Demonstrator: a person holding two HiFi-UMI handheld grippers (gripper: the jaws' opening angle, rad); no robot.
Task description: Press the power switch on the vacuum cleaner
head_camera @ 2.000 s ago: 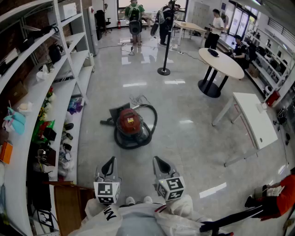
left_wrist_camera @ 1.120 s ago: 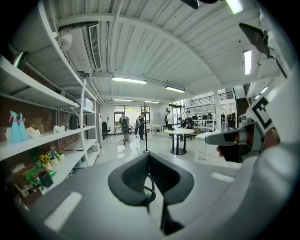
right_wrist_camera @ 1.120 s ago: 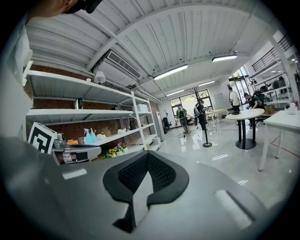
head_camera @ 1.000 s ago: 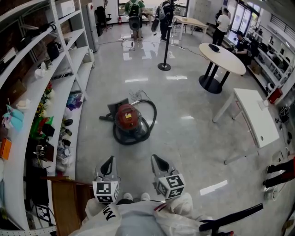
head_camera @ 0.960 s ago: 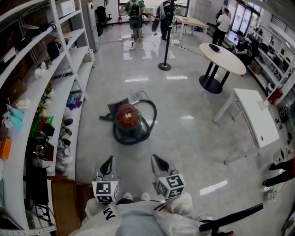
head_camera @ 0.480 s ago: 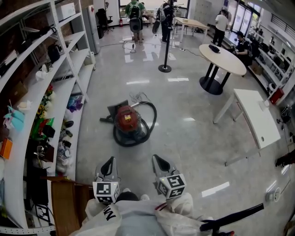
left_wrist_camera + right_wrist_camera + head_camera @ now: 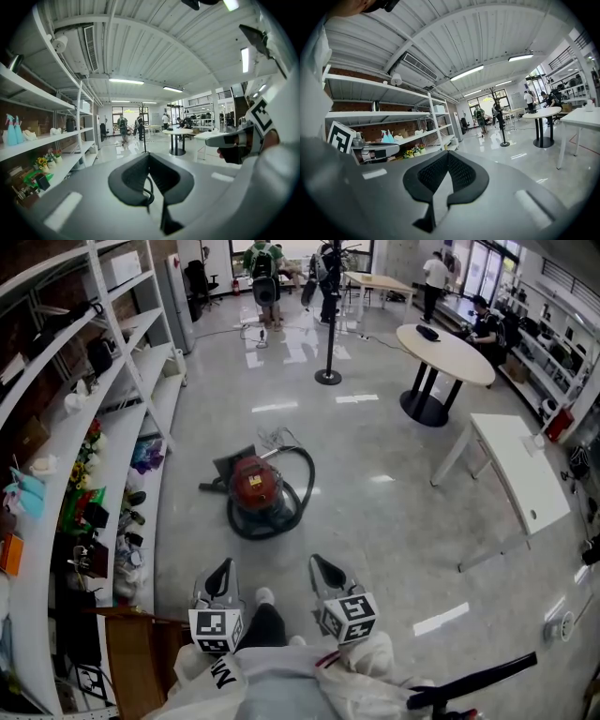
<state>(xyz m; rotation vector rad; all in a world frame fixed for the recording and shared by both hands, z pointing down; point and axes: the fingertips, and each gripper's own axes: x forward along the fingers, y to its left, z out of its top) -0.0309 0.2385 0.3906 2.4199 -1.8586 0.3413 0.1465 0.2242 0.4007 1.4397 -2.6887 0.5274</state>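
Note:
A red canister vacuum cleaner (image 7: 255, 486) sits on the glossy floor, its black hose (image 7: 302, 486) looped round it. It shows only in the head view, well ahead of both grippers. My left gripper (image 7: 221, 576) and right gripper (image 7: 324, 570) are held side by side near my body, pointing forward, both shut with nothing between the jaws. In the left gripper view my left gripper (image 7: 149, 153) has its tips together; in the right gripper view my right gripper (image 7: 448, 153) looks the same. A leg with a white shoe (image 7: 265, 596) shows between them.
Long white shelves (image 7: 103, 437) with small items run along the left. A round table (image 7: 444, 352) and a white rectangular table (image 7: 516, 474) stand at the right. A black post stand (image 7: 328, 378) and several people are at the far end.
The person has stepped forward: a leg and white shoe now reach out between the grippers. Both grippers stay shut in the same place relative to the body.

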